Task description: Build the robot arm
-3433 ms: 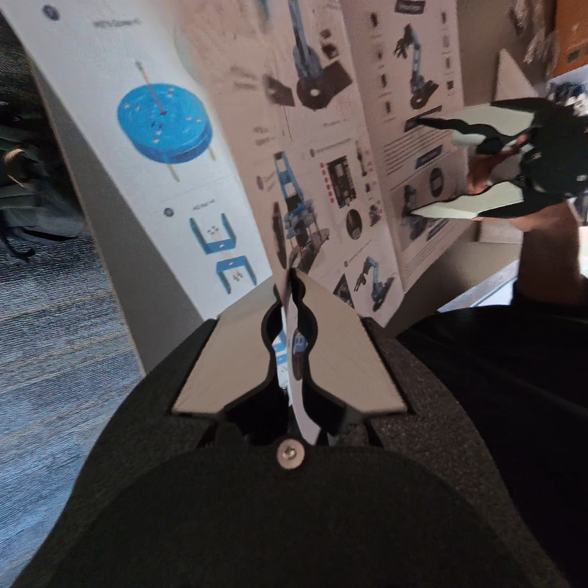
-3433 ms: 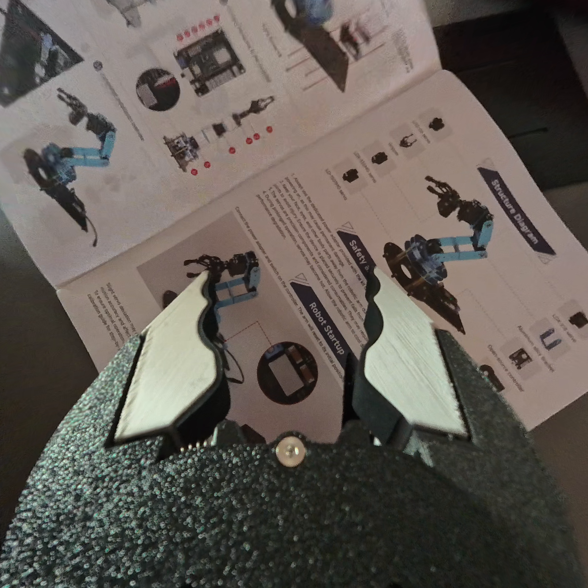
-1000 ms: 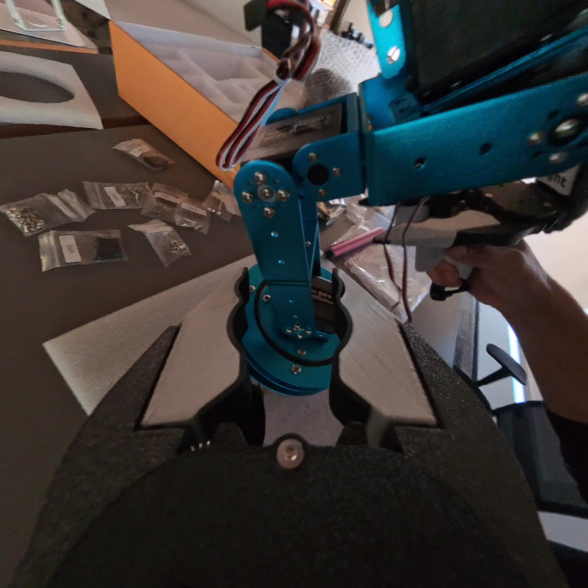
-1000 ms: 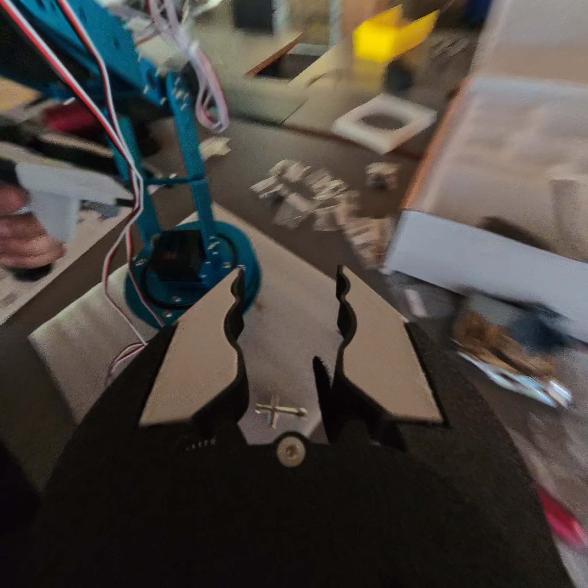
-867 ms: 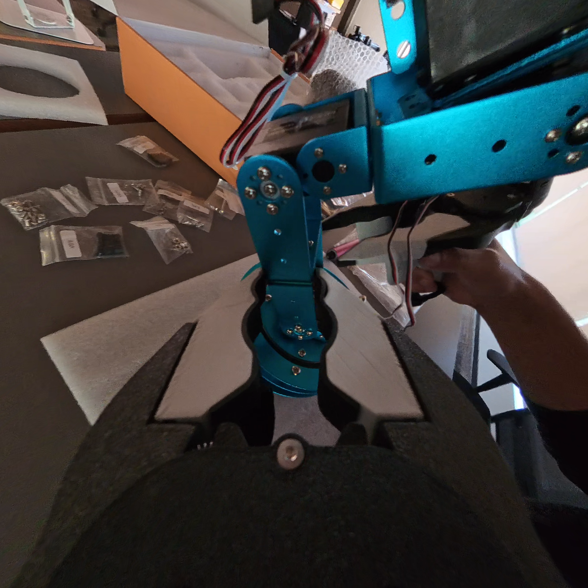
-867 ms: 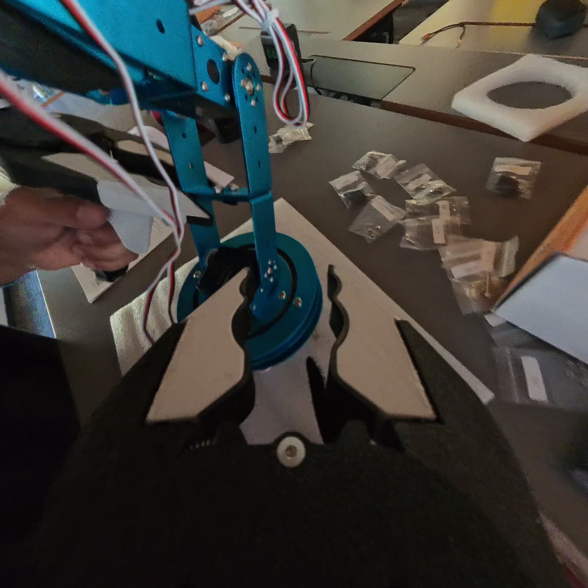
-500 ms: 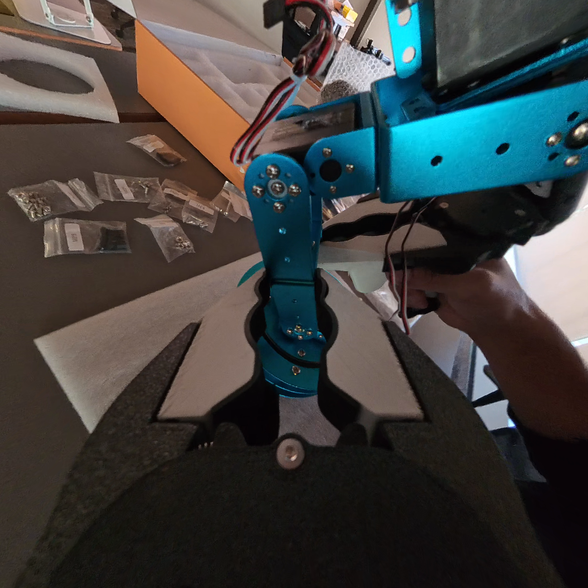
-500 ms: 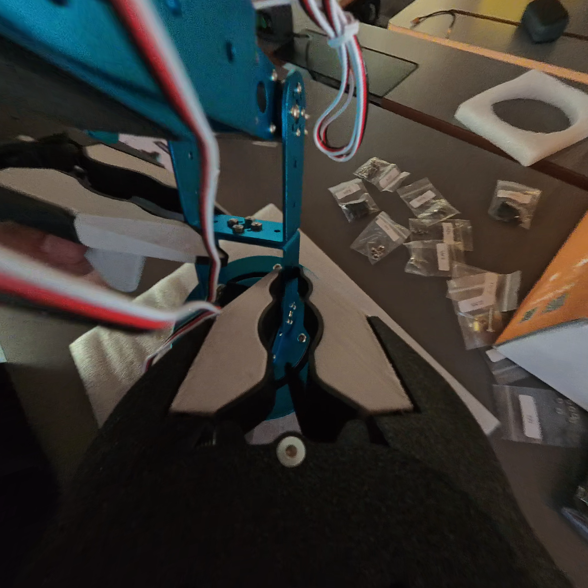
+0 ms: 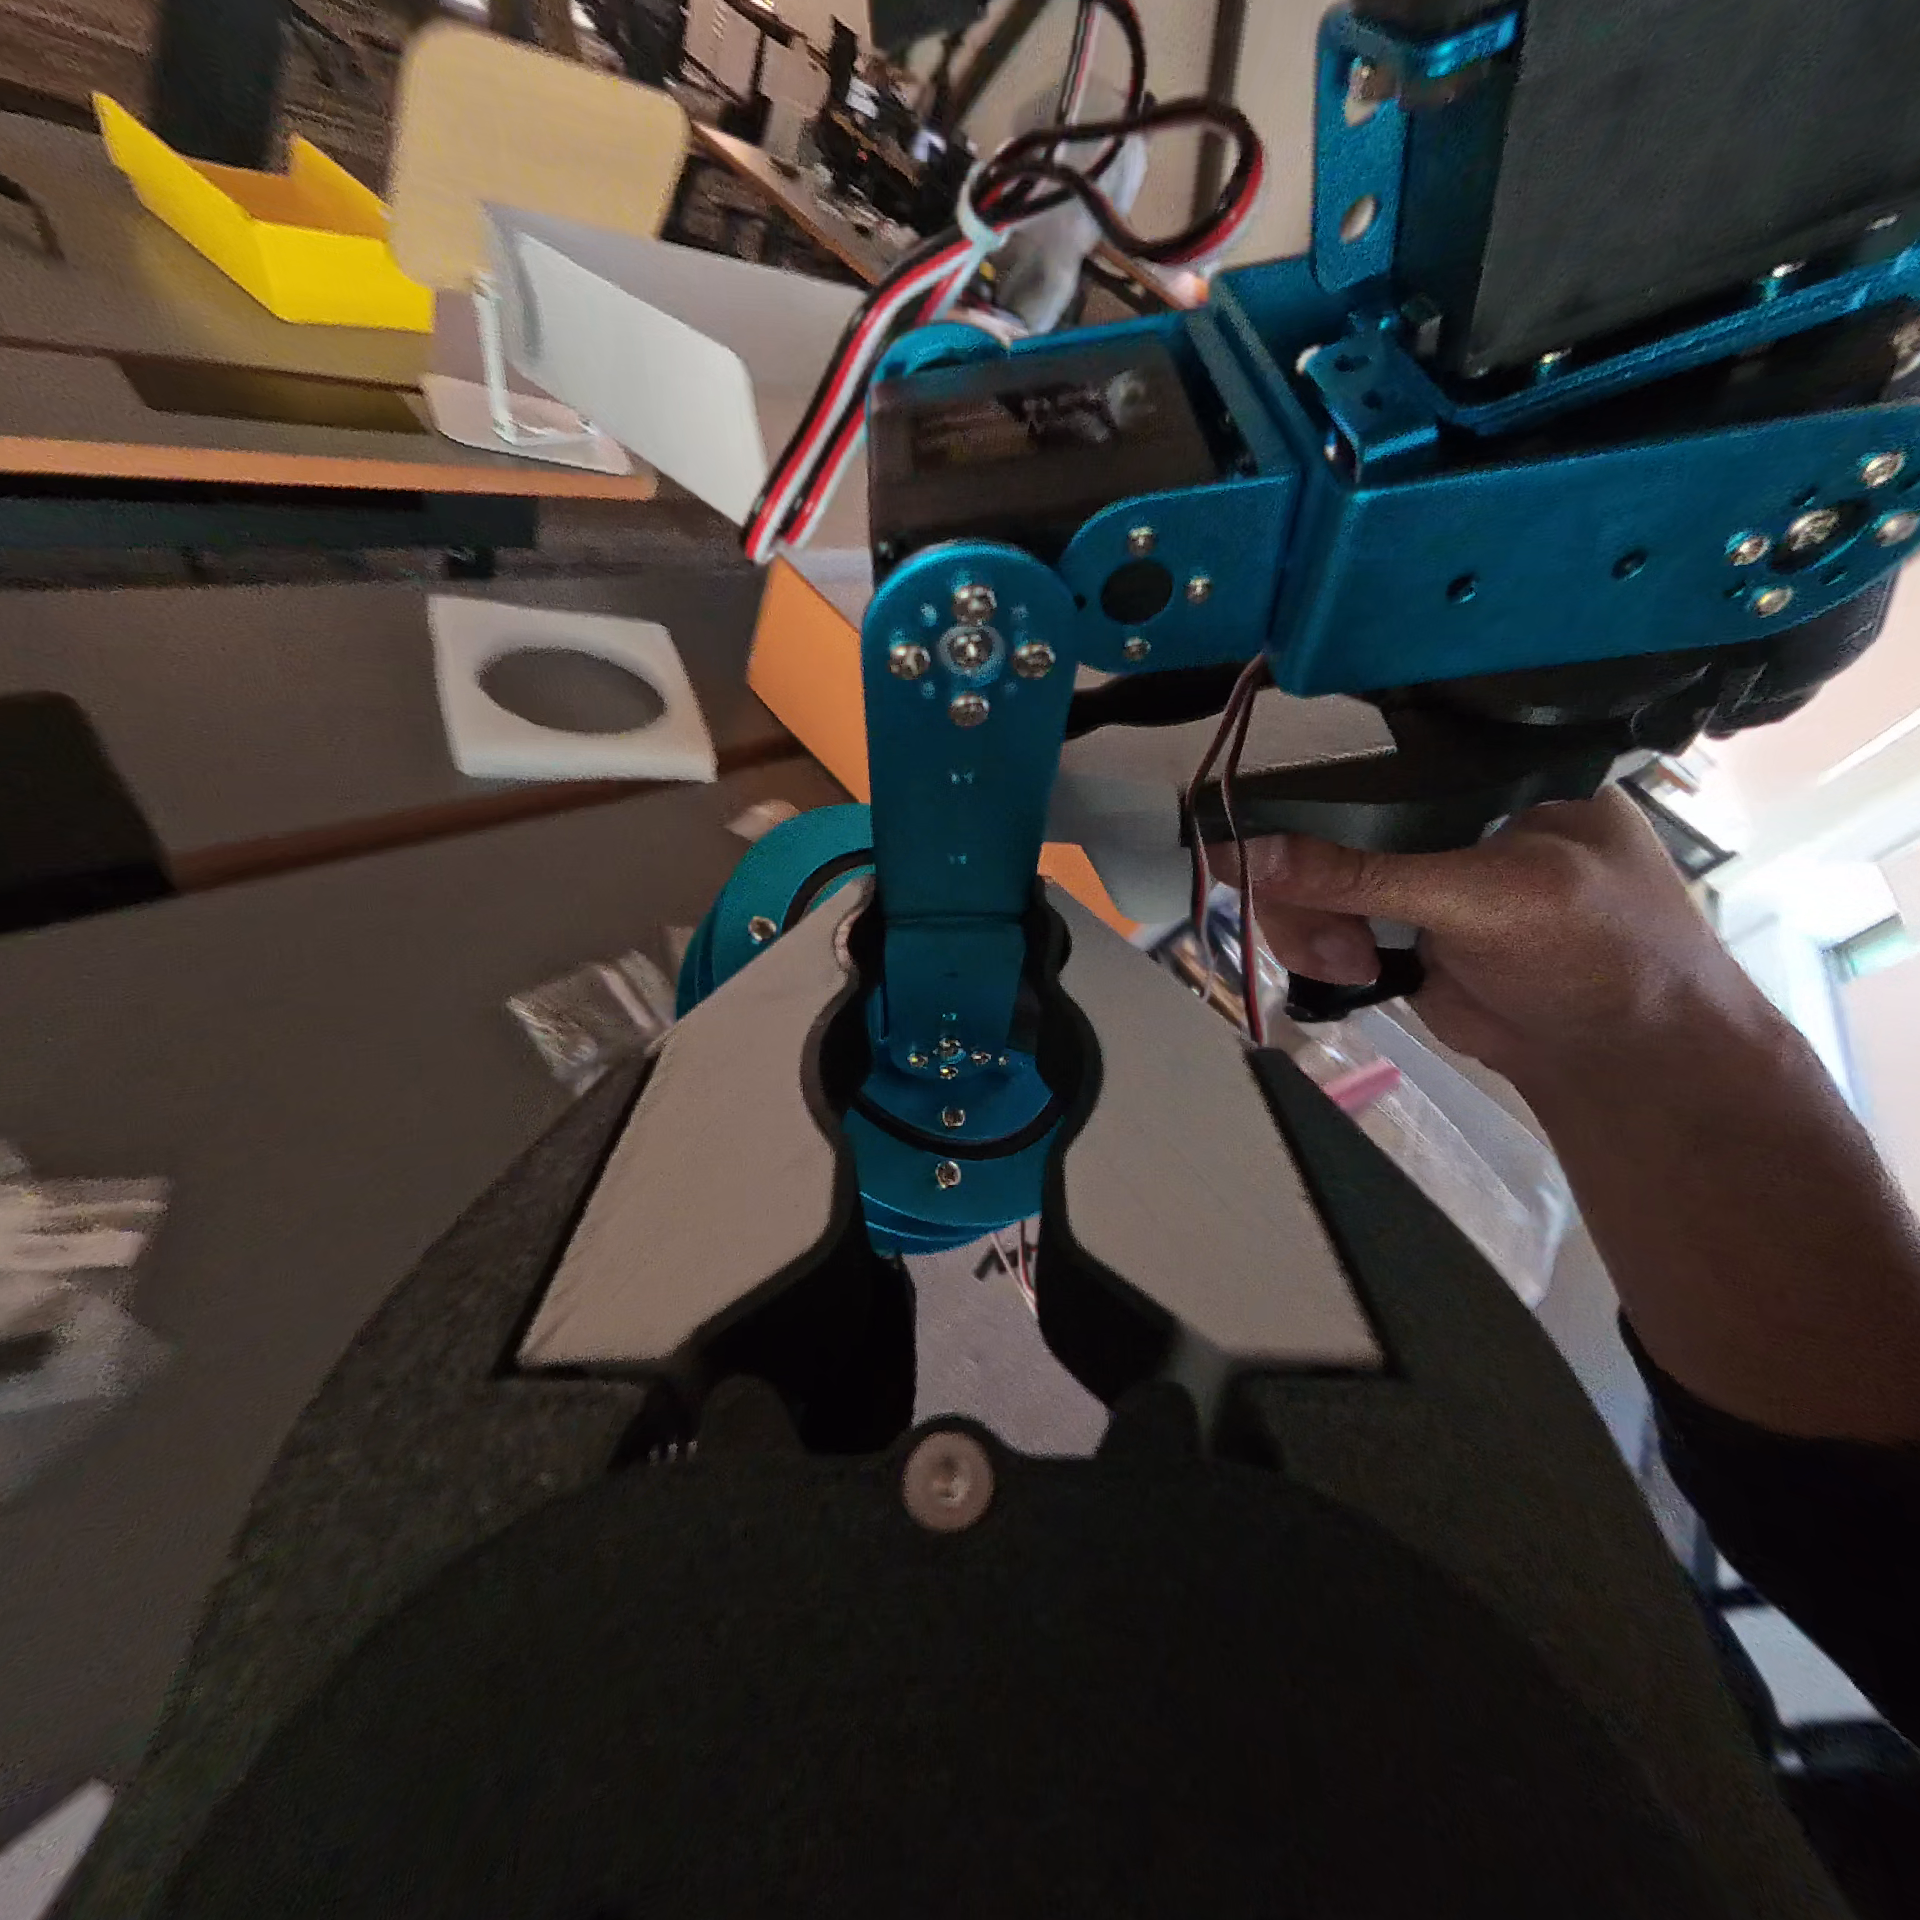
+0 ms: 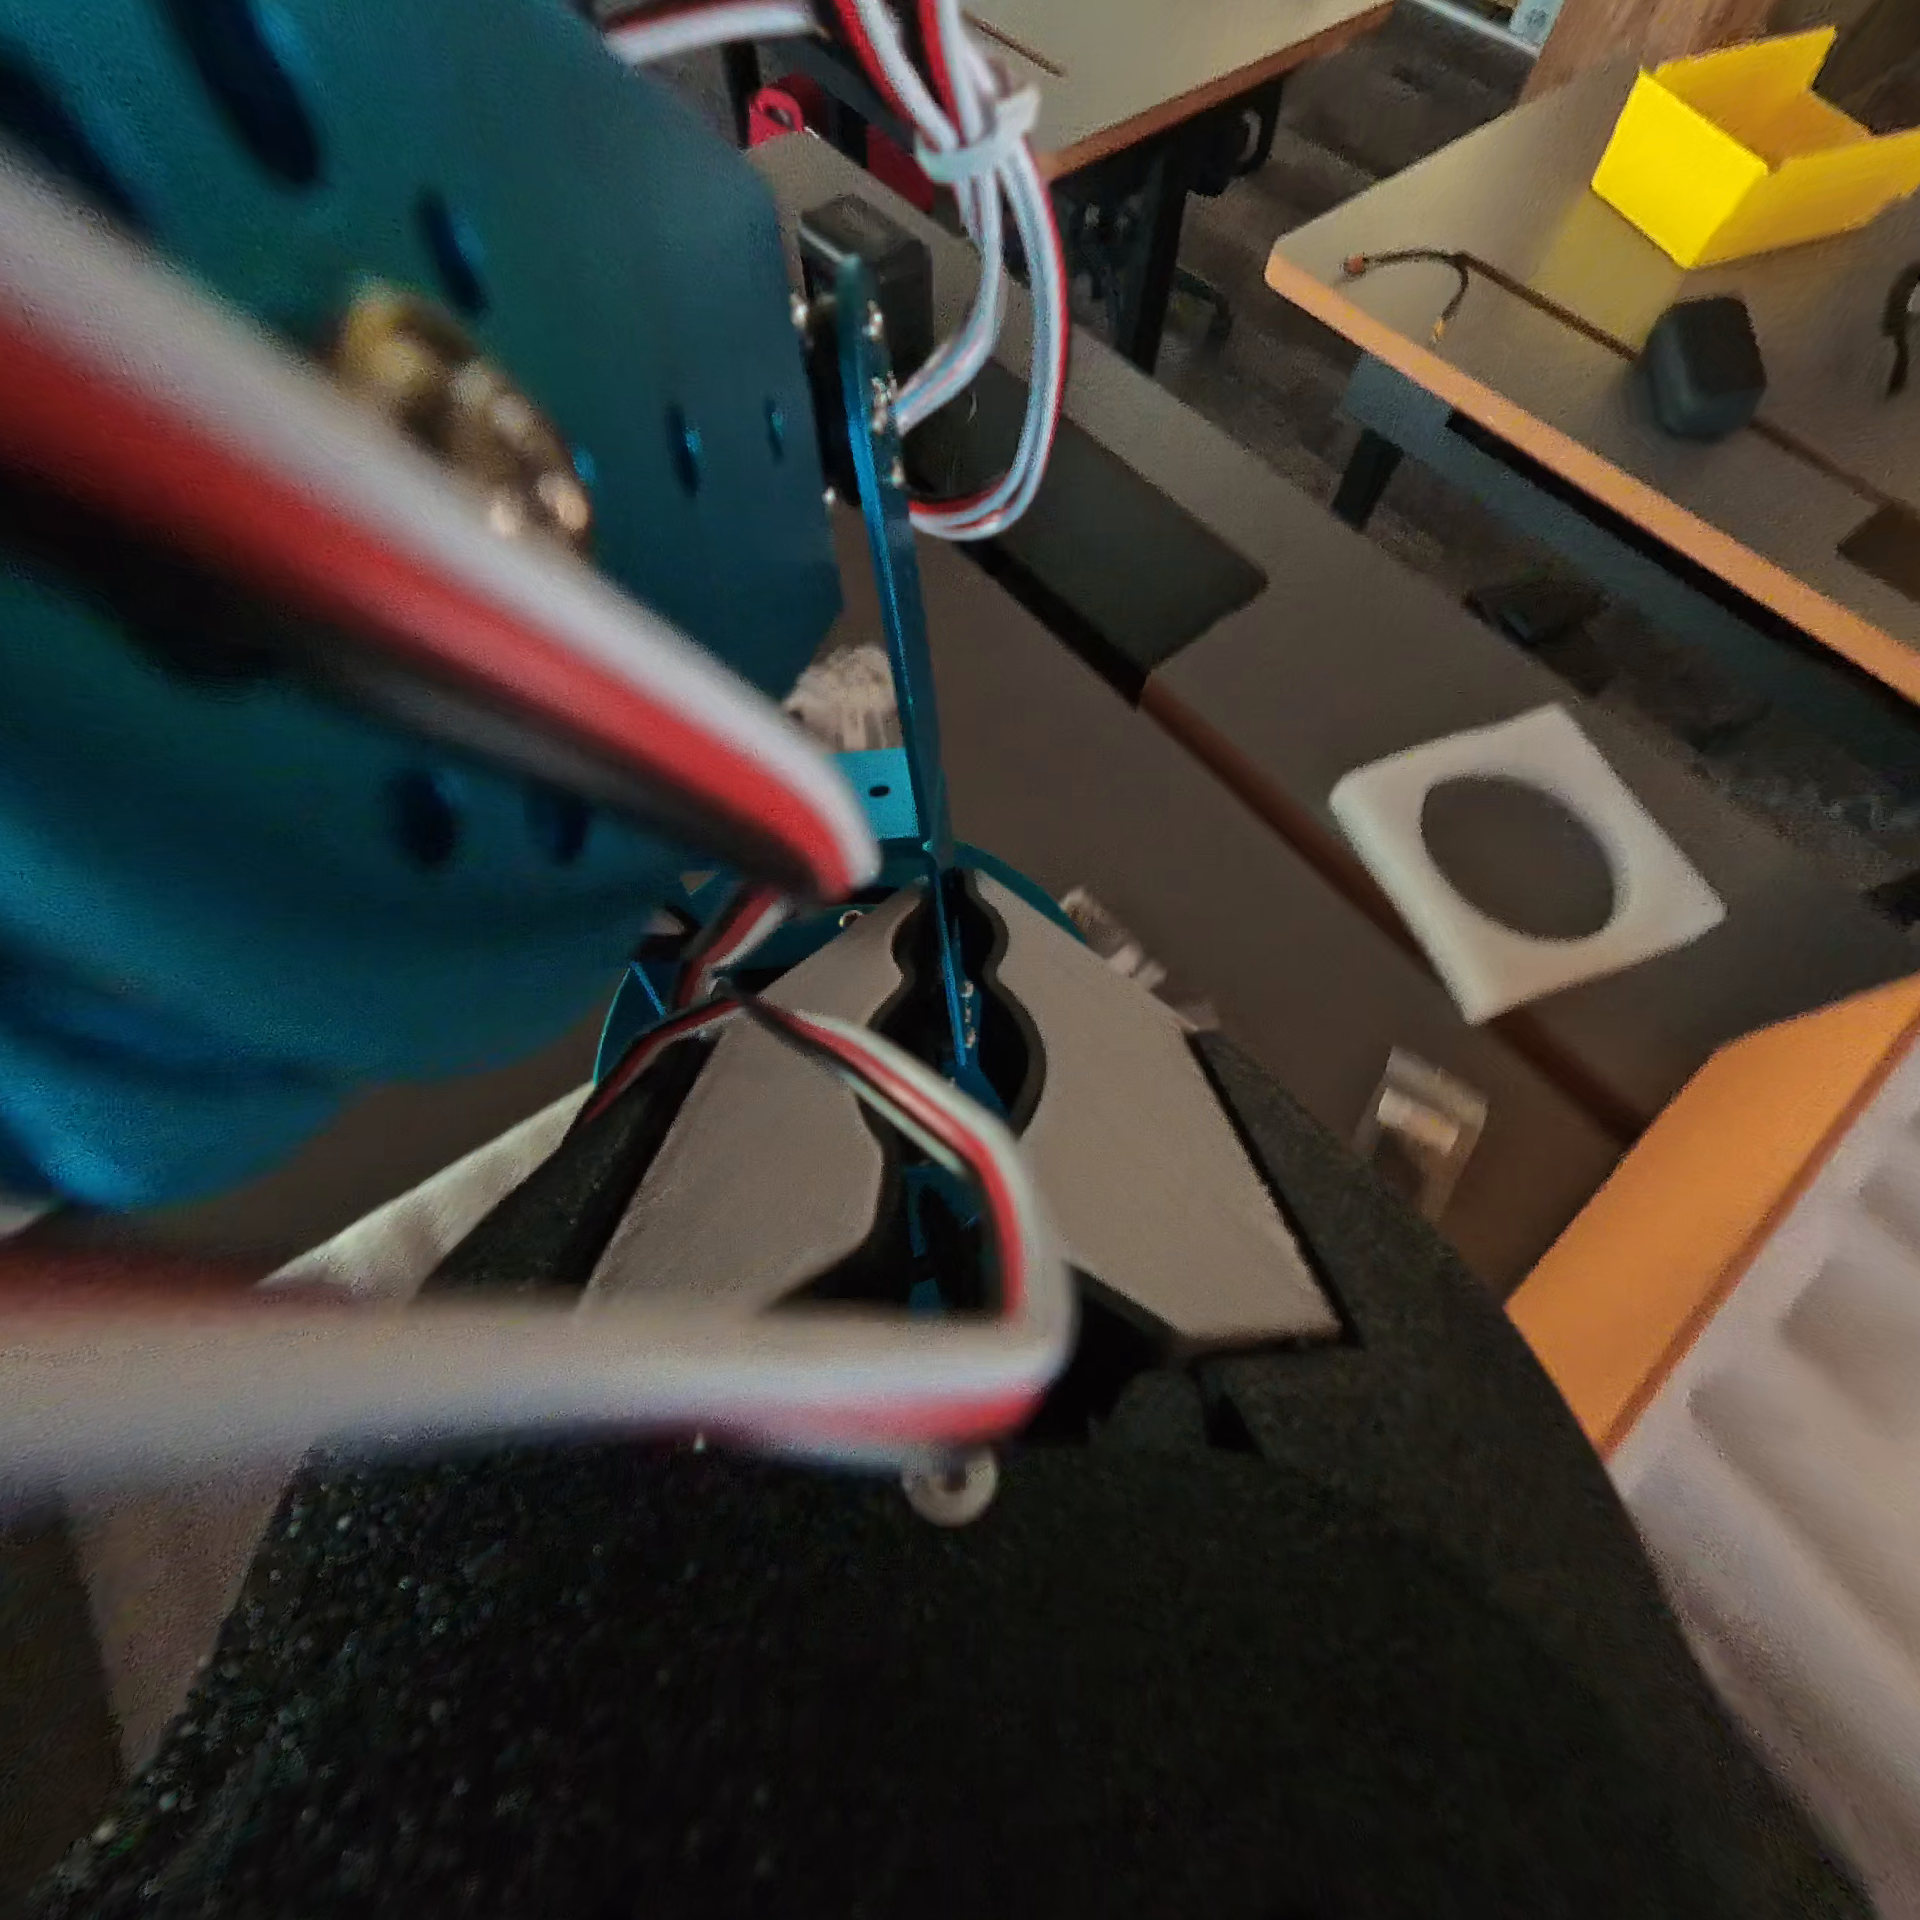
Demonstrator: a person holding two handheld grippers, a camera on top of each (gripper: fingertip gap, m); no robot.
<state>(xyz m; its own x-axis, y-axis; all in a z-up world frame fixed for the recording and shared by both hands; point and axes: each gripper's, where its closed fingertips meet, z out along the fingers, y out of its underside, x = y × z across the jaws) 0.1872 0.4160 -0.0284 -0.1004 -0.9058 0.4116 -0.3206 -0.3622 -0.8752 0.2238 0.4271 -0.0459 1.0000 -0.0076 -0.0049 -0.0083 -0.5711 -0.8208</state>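
A small blue metal robot arm [image 9: 961,748] with black servos [image 9: 1039,436] and red-white-black wires [image 9: 831,416] rises from a round blue base [image 9: 748,914]. My left gripper [image 9: 951,899] is shut on the arm's lower upright bracket, just above the base. My right gripper [image 10: 943,899] is shut on the thin edge of the same blue arm [image 10: 899,623] from the other side. Blurred wires [image 10: 623,665] and a blue plate [image 10: 312,727] cross close in front of the right wrist view. In the left wrist view a hand [image 9: 1455,935] holds the right gripper's handle behind the arm.
On the dark table [image 9: 312,1018] lie a white foam square with a round hole [image 9: 571,691], small clear bags [image 9: 582,1008] and an orange box [image 10: 1714,1164]. A white foam sheet [image 10: 416,1226] lies under the base. A yellow box [image 10: 1756,145] and a black object [image 10: 1704,364] sit on farther desks.
Within the last second both grippers closed on the blue arm's lower bracket. Since then both views have swung up toward the far desks, and the arm has tilted with them.
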